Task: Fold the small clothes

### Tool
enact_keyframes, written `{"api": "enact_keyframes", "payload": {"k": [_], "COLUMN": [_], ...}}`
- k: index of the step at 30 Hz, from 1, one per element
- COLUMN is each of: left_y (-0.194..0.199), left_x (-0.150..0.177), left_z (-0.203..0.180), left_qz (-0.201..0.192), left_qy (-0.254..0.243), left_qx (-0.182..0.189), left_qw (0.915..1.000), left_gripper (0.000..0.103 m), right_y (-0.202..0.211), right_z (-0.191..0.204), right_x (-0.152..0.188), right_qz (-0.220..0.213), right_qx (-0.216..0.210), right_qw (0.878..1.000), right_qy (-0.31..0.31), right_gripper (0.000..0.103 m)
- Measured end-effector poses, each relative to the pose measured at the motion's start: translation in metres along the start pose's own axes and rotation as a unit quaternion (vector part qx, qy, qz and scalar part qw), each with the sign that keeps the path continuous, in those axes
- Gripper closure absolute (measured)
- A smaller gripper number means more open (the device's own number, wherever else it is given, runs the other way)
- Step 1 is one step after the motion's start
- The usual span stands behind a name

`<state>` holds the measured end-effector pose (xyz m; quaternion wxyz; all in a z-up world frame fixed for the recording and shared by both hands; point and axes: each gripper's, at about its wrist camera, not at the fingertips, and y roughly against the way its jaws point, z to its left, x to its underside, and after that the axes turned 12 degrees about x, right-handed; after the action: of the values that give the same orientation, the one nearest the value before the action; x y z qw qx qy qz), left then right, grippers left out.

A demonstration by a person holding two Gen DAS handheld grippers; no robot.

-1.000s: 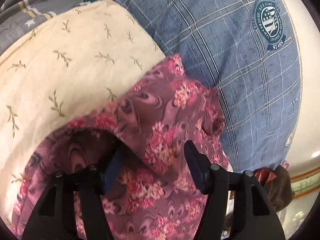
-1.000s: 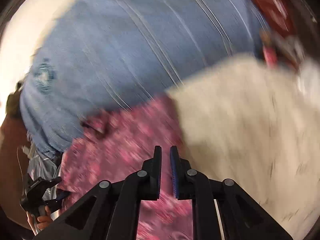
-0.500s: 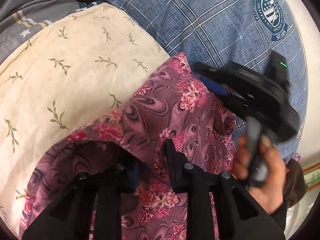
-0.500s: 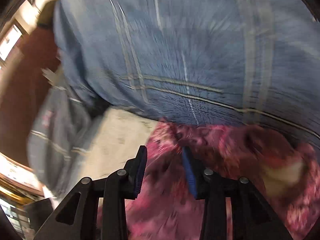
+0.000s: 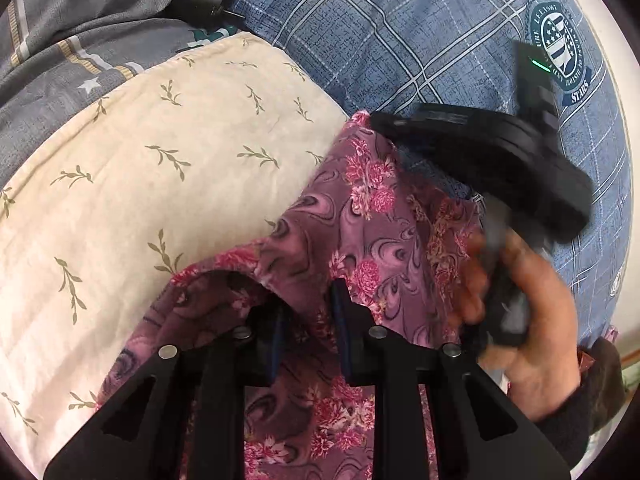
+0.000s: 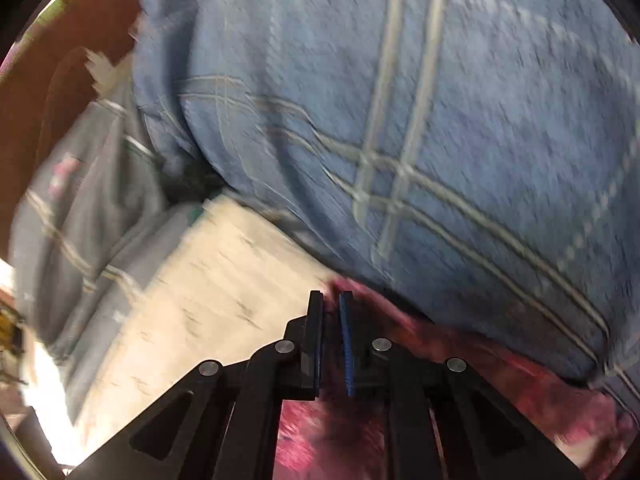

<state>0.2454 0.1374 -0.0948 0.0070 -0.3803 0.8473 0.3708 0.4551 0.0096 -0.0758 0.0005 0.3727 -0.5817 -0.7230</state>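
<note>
Both hand-held grippers point(image 5: 308, 300) point(image 6: 331, 312) pinch the floral garment point(image 5: 372, 216)

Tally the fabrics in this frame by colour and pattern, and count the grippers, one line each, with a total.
Purple floral garment: 1
Cream leaf-print cloth: 1
Blue plaid bedding: 1
Grey striped cloth: 1
Grippers: 2, left gripper and right gripper
Total: 6
</note>
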Motion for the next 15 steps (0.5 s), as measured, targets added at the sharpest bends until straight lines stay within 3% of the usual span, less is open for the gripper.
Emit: {"api": "enact_keyframes", "payload": {"k": [3,5,8,12,14,15], "left_y": [0.001,0.0,0.004,0.005,0.005,0.004], "left_x": [0.0,-0.001,0.0,0.001,0.002,0.003], "left_z": [-0.001,0.0,0.0,0.0,-0.002,-0.004], "left_qz": [0.002,0.002,0.002,0.002,0.001,0.0], "left_qy": [-0.001,-0.001,0.002,0.002,-0.005,-0.008], "left_qx": [0.003,0.006,0.007,0.006,0.0,-0.002], "left_qw": [1.0,1.0,1.0,1.0,1.0,1.0], "left_gripper": [0.082,0.079,0.079,0.079,0.078,0.078], "right_y": [0.061,0.097,0.152,0.197,0.203,0.199], "right_z": [-0.033,-0.055,-0.112,-0.203,-0.232,-0.247], "right_x": [0.024,0.047,0.102,0.208,0.245,0.267], "right_qz": [-0.048,-0.065,-0.073,-0.055,-0.043,-0.034], "right_qx": [-0.046,-0.035,0.02,0.136,0.137,0.117], "right_qw": [0.996,0.994,0.989,0.958,0.941,0.929], "right_qy": [-0.059,-0.077,-0.131,-0.247,-0.307,-0.349], "right_gripper": [0.092,0.084,0.07,0.067,0.066,0.066]}}
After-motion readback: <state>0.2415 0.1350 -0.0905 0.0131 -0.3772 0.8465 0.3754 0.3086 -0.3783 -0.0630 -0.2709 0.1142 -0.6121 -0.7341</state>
